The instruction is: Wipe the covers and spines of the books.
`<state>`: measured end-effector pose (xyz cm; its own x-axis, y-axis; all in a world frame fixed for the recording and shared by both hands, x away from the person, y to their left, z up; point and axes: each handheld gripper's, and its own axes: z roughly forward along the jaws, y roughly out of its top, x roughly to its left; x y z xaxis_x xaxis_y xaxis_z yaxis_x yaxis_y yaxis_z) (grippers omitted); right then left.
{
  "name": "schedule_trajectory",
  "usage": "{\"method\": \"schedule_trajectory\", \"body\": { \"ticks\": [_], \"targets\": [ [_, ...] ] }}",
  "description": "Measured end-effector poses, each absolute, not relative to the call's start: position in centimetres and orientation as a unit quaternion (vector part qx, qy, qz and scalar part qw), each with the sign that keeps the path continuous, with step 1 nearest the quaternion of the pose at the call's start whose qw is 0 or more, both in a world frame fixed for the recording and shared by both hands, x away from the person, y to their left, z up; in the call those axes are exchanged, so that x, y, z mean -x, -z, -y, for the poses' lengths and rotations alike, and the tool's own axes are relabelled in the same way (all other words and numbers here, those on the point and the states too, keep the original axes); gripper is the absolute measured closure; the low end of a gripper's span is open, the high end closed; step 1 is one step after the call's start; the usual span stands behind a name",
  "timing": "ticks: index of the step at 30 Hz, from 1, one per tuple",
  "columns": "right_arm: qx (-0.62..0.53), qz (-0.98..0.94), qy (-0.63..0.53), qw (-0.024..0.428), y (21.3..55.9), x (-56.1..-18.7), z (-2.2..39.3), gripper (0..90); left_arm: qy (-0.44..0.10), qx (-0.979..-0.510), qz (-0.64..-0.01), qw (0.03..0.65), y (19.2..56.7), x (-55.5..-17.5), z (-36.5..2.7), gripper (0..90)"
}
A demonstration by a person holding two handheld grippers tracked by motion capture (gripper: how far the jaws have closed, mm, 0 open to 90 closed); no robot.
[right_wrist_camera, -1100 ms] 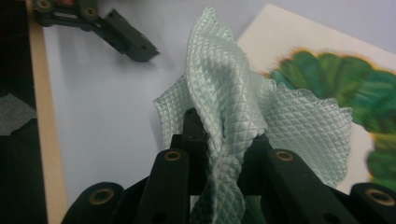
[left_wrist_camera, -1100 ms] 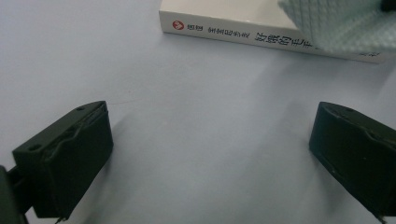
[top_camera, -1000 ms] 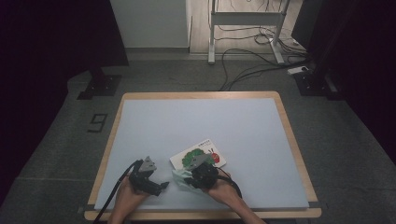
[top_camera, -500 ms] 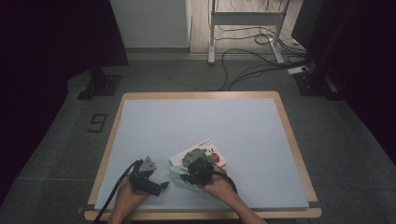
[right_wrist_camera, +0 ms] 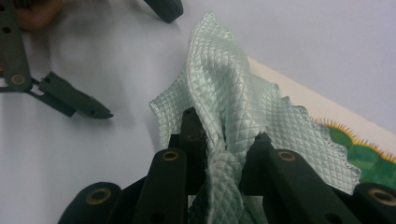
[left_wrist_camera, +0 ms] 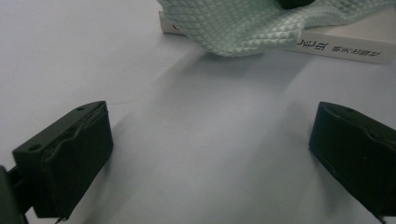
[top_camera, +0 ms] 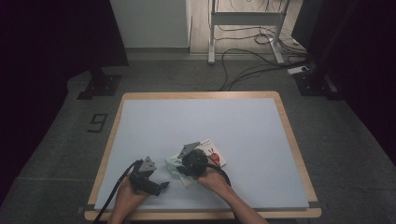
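A pale green quilted cloth point(right_wrist_camera: 224, 107) lies bunched over a picture book point(top_camera: 212, 154) near the table's front. My right gripper point(right_wrist_camera: 226, 149) is shut on a fold of the cloth, the fabric pinched between its black jaws. In the high view the right gripper point(top_camera: 187, 165) sits over the book's left edge with the cloth point(top_camera: 173, 164) trailing to its left. My left gripper point(top_camera: 161, 186) rests low on the mat just left of the cloth, jaws wide apart with nothing between them. The left gripper view shows the cloth point(left_wrist_camera: 252, 23) draped off the book point(left_wrist_camera: 355, 46) ahead of it.
The pale blue mat point(top_camera: 201, 126) covers a wood-rimmed table point(top_camera: 201, 95). Beyond the table stand a metal frame point(top_camera: 245, 28), floor cables point(top_camera: 247, 65) and a dark stand base point(top_camera: 100, 86). Forearms enter from the bottom edge.
My right gripper has slid leftwards across the book, dragging the green cloth with it. The left gripper has stayed where it was.
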<state>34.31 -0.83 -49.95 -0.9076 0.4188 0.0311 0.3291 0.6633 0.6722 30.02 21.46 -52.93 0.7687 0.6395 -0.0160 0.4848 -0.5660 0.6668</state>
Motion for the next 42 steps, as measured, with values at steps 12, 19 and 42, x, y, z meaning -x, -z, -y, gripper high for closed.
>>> {"method": "schedule_trajectory", "body": {
  "ticks": [12,19,42],
  "targets": [
    [-0.220,-0.905,-0.357,0.070,50.1,-35.1,2.1,74.5,-0.115,-0.878,-0.319,0.337,52.9,-30.0,-21.5,0.0],
    [-0.246,-0.897,-0.359,0.078,50.2,-36.1,3.9,74.6,-0.115,-0.879,-0.319,0.336,52.9,-30.0,-21.5,0.0],
    [-0.323,-0.873,-0.345,0.122,50.6,-38.3,10.7,74.6,-0.116,-0.879,-0.319,0.336,52.9,-30.0,-21.5,0.0]
  ]
}}
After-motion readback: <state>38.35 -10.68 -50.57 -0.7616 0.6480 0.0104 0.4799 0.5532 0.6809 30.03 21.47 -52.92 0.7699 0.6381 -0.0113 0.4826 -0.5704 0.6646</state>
